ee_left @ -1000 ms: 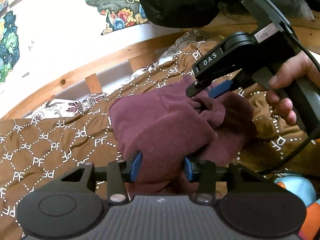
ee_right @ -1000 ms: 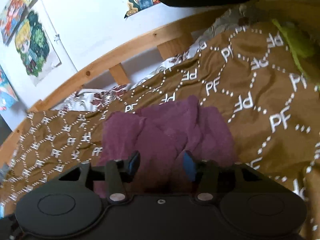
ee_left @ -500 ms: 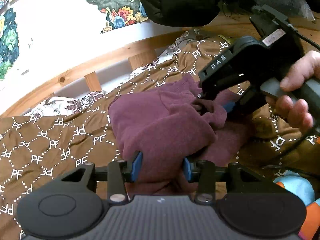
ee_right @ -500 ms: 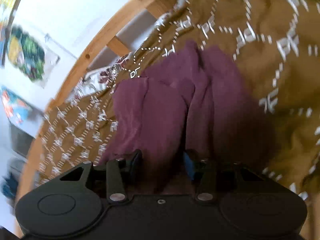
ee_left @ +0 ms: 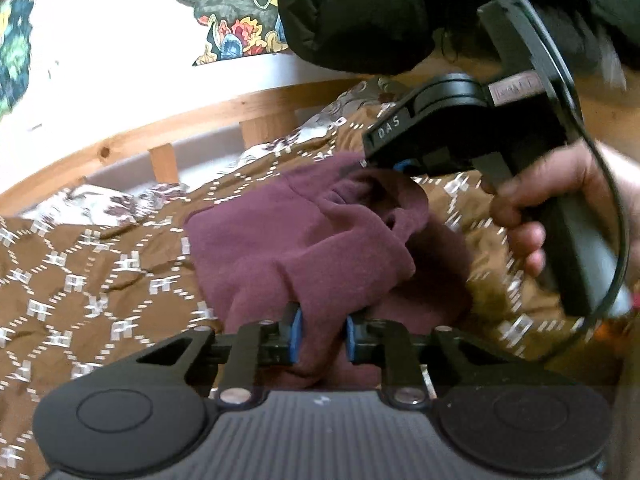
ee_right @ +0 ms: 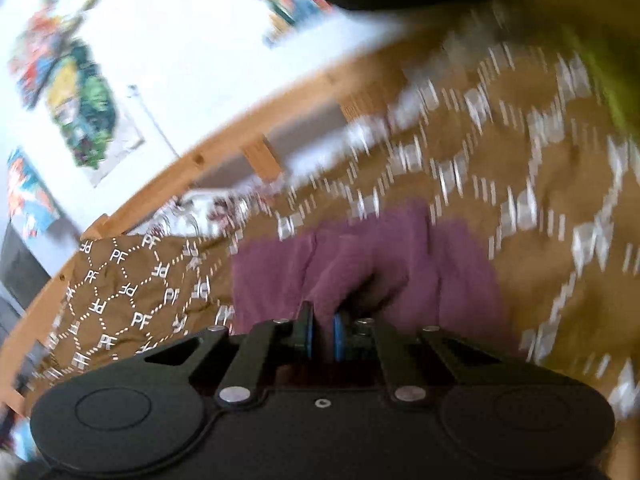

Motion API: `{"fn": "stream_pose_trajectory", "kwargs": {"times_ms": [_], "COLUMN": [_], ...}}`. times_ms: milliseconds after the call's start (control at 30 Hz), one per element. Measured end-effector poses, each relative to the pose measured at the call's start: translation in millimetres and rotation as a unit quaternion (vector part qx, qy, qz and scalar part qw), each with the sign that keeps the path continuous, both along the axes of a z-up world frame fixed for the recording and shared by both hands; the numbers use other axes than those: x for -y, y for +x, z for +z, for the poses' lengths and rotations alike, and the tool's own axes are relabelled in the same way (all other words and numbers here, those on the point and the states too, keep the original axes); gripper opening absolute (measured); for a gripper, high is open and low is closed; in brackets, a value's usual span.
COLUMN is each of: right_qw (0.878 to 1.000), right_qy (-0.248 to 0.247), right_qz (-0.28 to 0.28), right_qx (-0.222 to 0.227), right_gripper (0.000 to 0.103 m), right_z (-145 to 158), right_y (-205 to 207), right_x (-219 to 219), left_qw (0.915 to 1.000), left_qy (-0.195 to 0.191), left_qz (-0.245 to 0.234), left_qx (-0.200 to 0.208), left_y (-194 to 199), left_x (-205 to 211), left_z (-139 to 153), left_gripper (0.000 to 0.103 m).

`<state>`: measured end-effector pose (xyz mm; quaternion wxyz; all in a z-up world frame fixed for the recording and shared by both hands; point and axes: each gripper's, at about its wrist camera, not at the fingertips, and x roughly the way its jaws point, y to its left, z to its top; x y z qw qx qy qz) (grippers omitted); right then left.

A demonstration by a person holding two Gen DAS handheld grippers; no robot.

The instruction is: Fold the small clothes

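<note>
A maroon garment (ee_left: pixel 304 240) lies crumpled on a brown bedspread (ee_left: pixel 100 280) printed with white "PF" marks. At its near edge my left gripper (ee_left: pixel 323 336) is closing, and a bunch of the cloth is squeezed between its blue pads. In the same view a hand (ee_left: pixel 552 192) holds my right gripper (ee_left: pixel 384 168) at the garment's far right edge, which is lifted. The blurred right wrist view shows that right gripper (ee_right: pixel 323 336) closing too, pads nearly together on a fold of the maroon garment (ee_right: pixel 440 264).
A wooden bed rail (ee_left: pixel 120 148) runs behind the bedspread, with a white wall and colourful posters (ee_left: pixel 232 32) beyond. A black padded garment (ee_left: pixel 360 12) hangs at the top. Floral bedding (ee_left: pixel 120 204) shows by the rail. Something green (ee_right: pixel 608 80) lies at the far right.
Both grippers have narrowed from open onto the maroon cloth. The right gripper has risen a little and pulled the far edge up. The right wrist view is now blurred.
</note>
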<state>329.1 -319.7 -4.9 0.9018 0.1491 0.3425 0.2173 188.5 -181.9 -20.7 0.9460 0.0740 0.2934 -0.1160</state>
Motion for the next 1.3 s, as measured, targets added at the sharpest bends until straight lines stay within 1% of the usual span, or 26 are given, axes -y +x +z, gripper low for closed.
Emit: {"fn": "stream_pose_trajectory", "kwargs": {"times_ms": [67,100,167,233,333,433,533,600,667,733,833,867,900,933,967,1000,1033,1067,1100,1133,1167,1200,1267,1300], "right_qw": [0.999,0.998,0.997,0.997,0.996,0.995,0.994,0.993,0.993,0.993,0.992,0.992,0.992,0.992,0.993,0.992,0.992,0.992,0.993,0.993,0.993,0.994,0.994,0.994], "right_qy": [-0.015,-0.015,-0.024,-0.042,-0.071,-0.079,-0.09,-0.099,-0.105,-0.106,-0.105,-0.104,-0.102,-0.1,-0.097,-0.097,-0.098,-0.098,-0.095,-0.088,-0.081,-0.072,-0.057,-0.051], "right_qz": [-0.002,-0.004,-0.015,-0.027,-0.051,-0.065,-0.059,-0.053,-0.052,-0.053,-0.058,-0.058,-0.06,-0.064,-0.065,-0.067,-0.069,-0.07,-0.072,-0.076,-0.08,-0.082,-0.085,-0.087], "right_qx": [0.049,0.064,0.071,0.063,0.027,-0.003,-0.016,-0.022,-0.027,-0.03,-0.033,-0.035,-0.037,-0.037,-0.036,-0.034,-0.031,-0.028,-0.026,-0.025,-0.026,-0.028,-0.037,-0.041], "right_gripper": [0.007,0.007,0.007,0.007,0.007,0.007,0.007,0.007,0.008,0.008,0.01,0.014,0.016,0.019,0.026,0.032,0.047,0.065,0.073,0.083,0.087,0.088,0.098,0.1], "right_z": [12.3,16.2,19.9,15.5,3.7,-6.2,-15.5,-20.8,-24.5,-25.9,-25.4,-24.8,-23.8,-22.0,-19.9,-17.5,-14.9,-12.3,-9.8,-7.0,-4.4,-2.0,1.3,2.6], "right_y": [-4.0,-4.9,-3.0,0.2,6.7,11.0,12.9,13.1,13.8,13.8,13.2,12.9,11.3,9.0,6.9,4.5,1.2,-2.8,-6.3,-10.0,-12.2,-14.3,-17.3,-19.7], "right_x": [3.7,7.3,18.6,26.5,41.2,50.0,48.2,44.4,43.8,44.1,44.7,45.1,46.7,48.5,49.7,51.0,52.1,53.8,55.9,58.3,60.4,62.6,65.3,66.0], "left_qw": [0.9998,0.9997,0.9996,0.9993,0.9984,0.9981,0.998,0.9974,0.9963,0.9959,0.9951,0.9944,0.9936,0.9923,0.9906,0.988,0.9853,0.9813,0.9778,0.9733,0.9684,0.9641,0.956,0.9533], "left_qy": [-0.019,-0.023,-0.025,-0.026,-0.031,-0.027,-0.022,-0.03,-0.047,-0.053,-0.065,-0.073,-0.081,-0.093,-0.105,-0.12,-0.131,-0.146,-0.159,-0.176,-0.193,-0.206,-0.226,-0.231], "left_qz": [-0.003,-0.004,-0.007,-0.011,-0.019,-0.026,-0.034,-0.042,-0.048,-0.041,-0.021,-0.01,0.001,0.015,0.03,0.049,0.064,0.081,0.092,0.104,0.115,0.125,0.143,0.15], "left_qx": [-0.006,-0.009,-0.015,-0.027,-0.043,-0.049,-0.049,-0.051,-0.053,-0.06,-0.072,-0.076,-0.078,-0.081,-0.083,-0.084,-0.089,-0.095,-0.1,-0.105,-0.108,-0.111,-0.12,-0.124], "left_y": [6.2,9.9,16.3,21.7,25.3,24.2,20.9,17.3,11.5,6.8,-2.1,-4.3,-5.8,-6.2,-6.4,-4.9,-3.1,-0.5,1.4,3.8,6.6,9.0,15.7,18.8], "left_x": [6.4,11.5,20.3,26.3,31.3,31.4,27.1,21.7,15.1,8.1,-6.2,-13.0,-19.1,-27.3,-35.8,-45.0,-52.4,-61.2,-68.3,-76.6,-84.7,-92.1,-104.5,-109.2], "left_z": [2.8,3.1,2.5,-0.1,-4.3,-4.5,-0.7,3.6,10.0,15.6,23.1,25.0,26.4,27.4,27.5,27.3,26.1,23.9,21.5,18.4,15.2,11.7,4.8,1.5], "left_gripper": [0.02,0.02,0.02,0.02,0.022,0.025,0.032,0.044,0.051,0.054,0.063,0.07,0.08,0.085,0.09,0.093,0.094,0.096,0.099,0.099,0.1,0.101,0.101,0.101]}}
